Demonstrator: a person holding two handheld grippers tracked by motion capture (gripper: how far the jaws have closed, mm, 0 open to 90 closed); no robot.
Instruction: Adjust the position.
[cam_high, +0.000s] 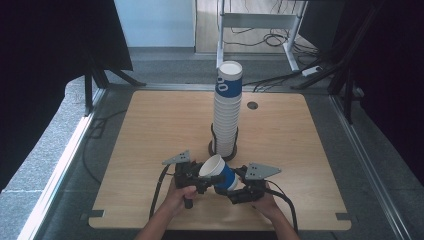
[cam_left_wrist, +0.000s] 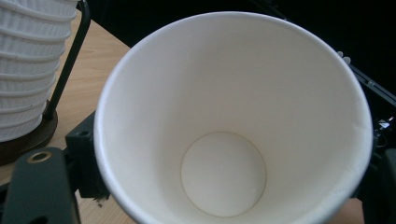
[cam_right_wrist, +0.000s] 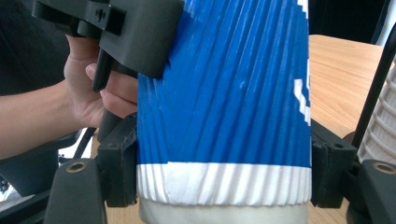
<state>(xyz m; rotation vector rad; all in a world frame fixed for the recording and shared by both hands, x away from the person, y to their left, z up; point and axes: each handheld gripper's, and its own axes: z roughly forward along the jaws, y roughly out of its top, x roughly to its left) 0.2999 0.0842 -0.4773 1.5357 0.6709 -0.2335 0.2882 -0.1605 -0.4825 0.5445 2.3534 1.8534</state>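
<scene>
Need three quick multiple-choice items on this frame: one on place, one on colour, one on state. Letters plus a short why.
1. Where does the tall stack of white ribbed paper cups stand?
A. mid-table, beyond the hands
B. on the floor
C. at the table's near left corner

2. What colour is the sleeve of the ribbed paper cup held between the hands?
A. red
B. blue
C. green

3. How is that held cup?
A. upside down on the table
B. nested in the stack
C. off the table, gripped by the right tool

Answers: 1 A, the high view shows it in its black wire holder behind the hands. 2 B, blue ridges above a white band. 3 C, the pads press both its sides.
</scene>
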